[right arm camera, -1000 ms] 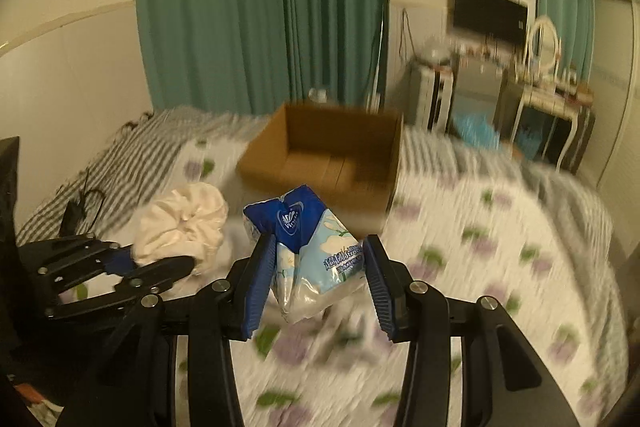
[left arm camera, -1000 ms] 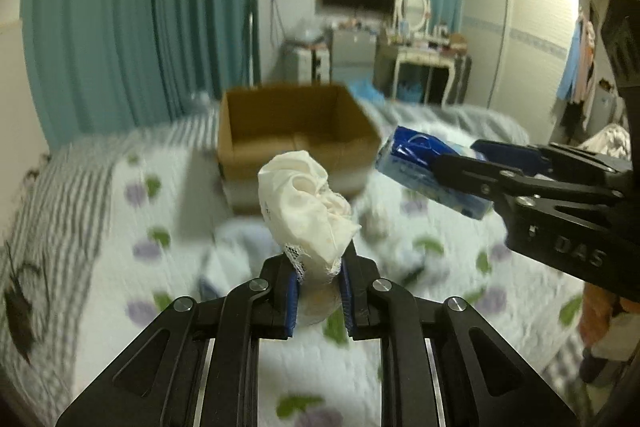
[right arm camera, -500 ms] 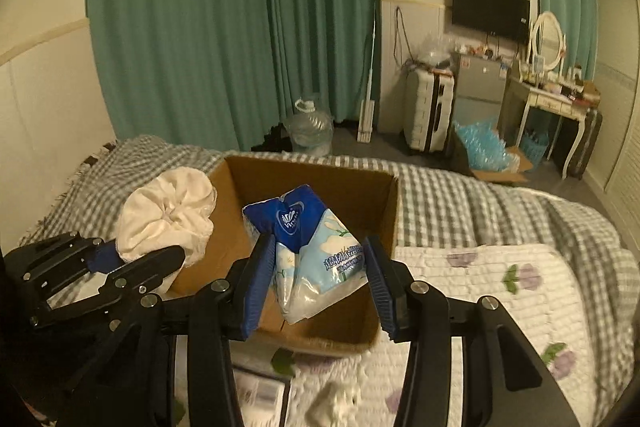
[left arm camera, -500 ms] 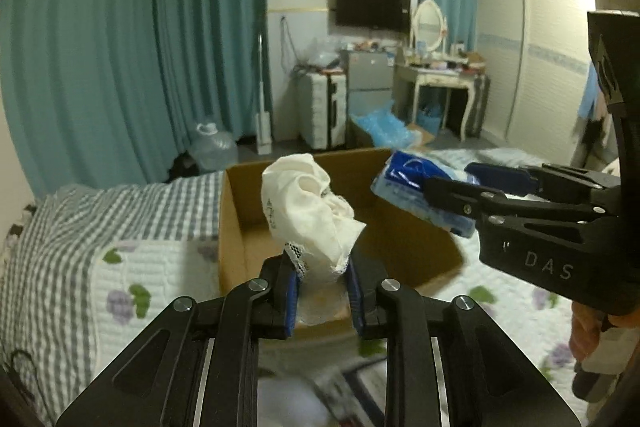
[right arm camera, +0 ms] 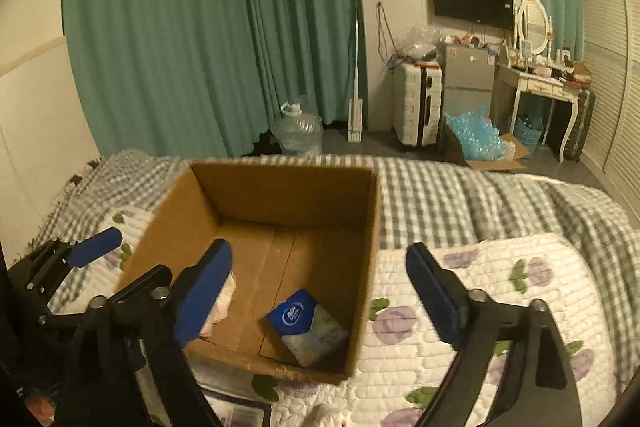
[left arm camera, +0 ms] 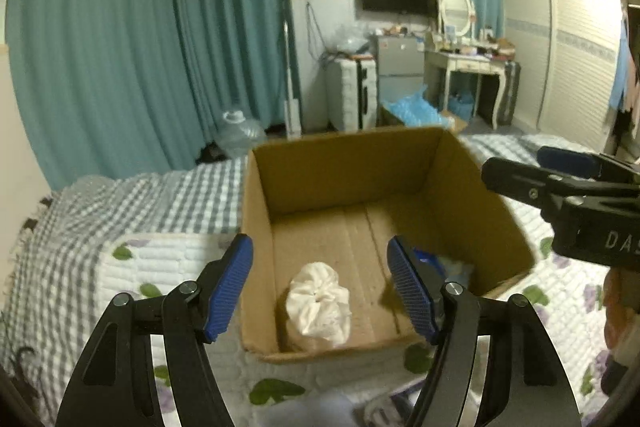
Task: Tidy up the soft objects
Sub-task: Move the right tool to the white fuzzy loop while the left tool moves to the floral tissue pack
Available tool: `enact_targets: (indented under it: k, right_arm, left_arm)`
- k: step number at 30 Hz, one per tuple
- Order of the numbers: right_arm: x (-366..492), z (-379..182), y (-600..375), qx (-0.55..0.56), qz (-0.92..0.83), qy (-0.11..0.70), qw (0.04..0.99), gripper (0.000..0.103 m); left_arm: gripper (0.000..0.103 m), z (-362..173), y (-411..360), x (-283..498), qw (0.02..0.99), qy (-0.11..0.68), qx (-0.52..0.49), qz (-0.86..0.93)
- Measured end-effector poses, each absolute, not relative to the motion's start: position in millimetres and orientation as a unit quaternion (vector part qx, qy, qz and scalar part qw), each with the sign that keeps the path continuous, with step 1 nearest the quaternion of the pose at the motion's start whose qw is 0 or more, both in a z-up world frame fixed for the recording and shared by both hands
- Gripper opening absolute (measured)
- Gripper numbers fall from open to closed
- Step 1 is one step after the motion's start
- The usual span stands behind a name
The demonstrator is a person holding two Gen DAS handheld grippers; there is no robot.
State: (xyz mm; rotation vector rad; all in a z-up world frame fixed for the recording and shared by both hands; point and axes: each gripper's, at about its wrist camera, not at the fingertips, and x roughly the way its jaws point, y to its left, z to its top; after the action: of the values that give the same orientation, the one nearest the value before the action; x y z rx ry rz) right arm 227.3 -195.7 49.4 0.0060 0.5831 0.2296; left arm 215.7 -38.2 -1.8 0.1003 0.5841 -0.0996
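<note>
An open cardboard box (left arm camera: 336,163) (right arm camera: 280,183) sits on the bed. A white bundled cloth (left arm camera: 318,301) lies on its floor at the near left; in the right wrist view only its edge (right arm camera: 225,297) shows behind my finger. A blue and white tissue pack (right arm camera: 308,325) lies at the box's near right; a bit of it (left arm camera: 448,265) shows in the left wrist view. My left gripper (left arm camera: 320,287) is open and empty above the box's near edge. My right gripper (right arm camera: 316,299) is open and empty above the box.
The bed has a white quilt with purple flowers (right arm camera: 480,307) over a grey checked blanket (left arm camera: 120,203). Papers or packets (right arm camera: 240,413) lie on the quilt in front of the box. Beyond the bed stand a water jug (left arm camera: 240,135), a suitcase (right arm camera: 416,103) and a dressing table (left arm camera: 468,63).
Both grippers have opened over the box. The white cloth and the tissue pack have dropped from them onto the box floor. The box looks closer and lower in view.
</note>
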Motion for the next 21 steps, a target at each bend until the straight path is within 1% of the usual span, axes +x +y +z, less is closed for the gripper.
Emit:
enact_targets:
  k: [5, 6, 7, 13, 18, 21]
  right_arm:
    - [178, 106, -206, -0.017, 0.121, 0.255, 0.959, 0.098]
    - [161, 121, -208, -0.025, 0.122, 0.246, 0.961, 0.099]
    - [150, 131, -209, -0.031, 0.122, 0.238, 0.963, 0.101]
    - [66, 189, -219, -0.052, 0.12, 0.208, 0.969, 0.101]
    - [12, 204, -217, -0.07, 0.114, 0.207, 0.969, 0.101]
    - [-7, 193, -217, -0.08, 0.115, 0.221, 0.965, 0.102]
  left_arm:
    - [0.071, 47, -39, 170, 0.968, 0.242, 0.047, -0.044]
    - [0.076, 61, -38, 156, 0.971, 0.233, 0.04, -0.045]
    - [0.084, 72, -37, 145, 0.972, 0.226, 0.035, -0.047]
    - [0.085, 139, -37, 61, 0.986, 0.157, 0.04, -0.026]
    - [0.085, 170, -34, 5, 0.99, 0.131, 0.039, -0.019]
    - [0.085, 167, -32, -16, 0.991, 0.13, 0.037, -0.012]
